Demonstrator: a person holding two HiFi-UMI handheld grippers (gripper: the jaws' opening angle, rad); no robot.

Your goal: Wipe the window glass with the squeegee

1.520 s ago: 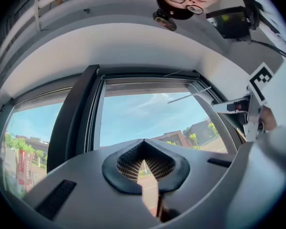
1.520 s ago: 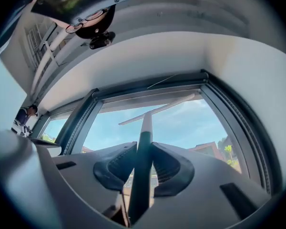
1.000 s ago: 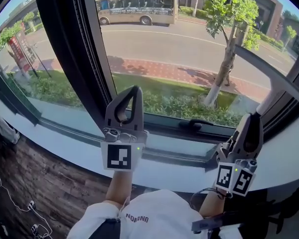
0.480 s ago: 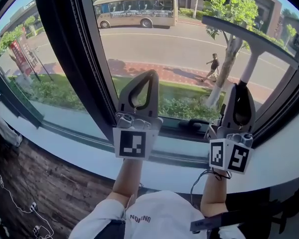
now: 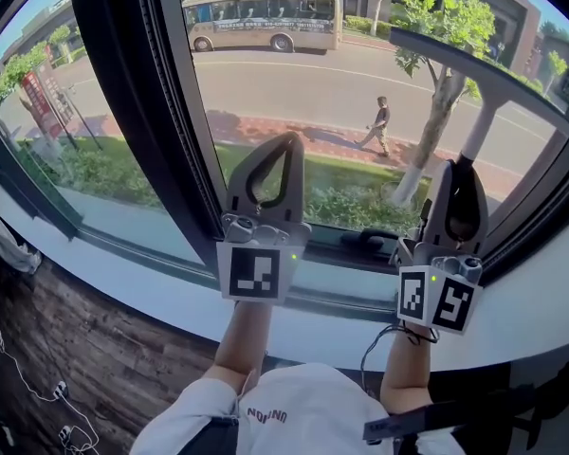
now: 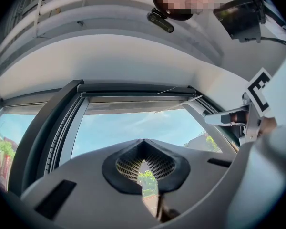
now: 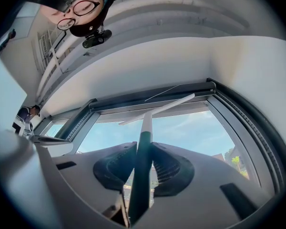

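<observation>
Up at the far right of the pane: the squeegee (image 5: 484, 112) has its blade high on the window glass (image 5: 294, 74), close to the right side of the frame. I can't tell whether the rubber is actually pressed to the glass.
Blade axis: it runs left to right across the pane and slants in the head view, with the left end farther up than the right.
Handle axis: it runs from the blade's middle back toward me, crosswise to the blade, and ends in the right gripper (image 5: 462, 171).
Right gripper: clamped on the dark handle with a pad on each side; the white neck stands out past the tips.
Left gripper (image 5: 286, 140): its tips are pressed together on nothing. It is held upright just right of the dark mullion (image 5: 123, 93), well apart from the squeegee.
Nearer hand: the right, which carries the tool. I read the left as idle.
Coming move, my read: draw the blade down along the handle's line toward the near sill (image 5: 123, 282).
Watch: with that slant, the right end could ride onto the frame.
</observation>
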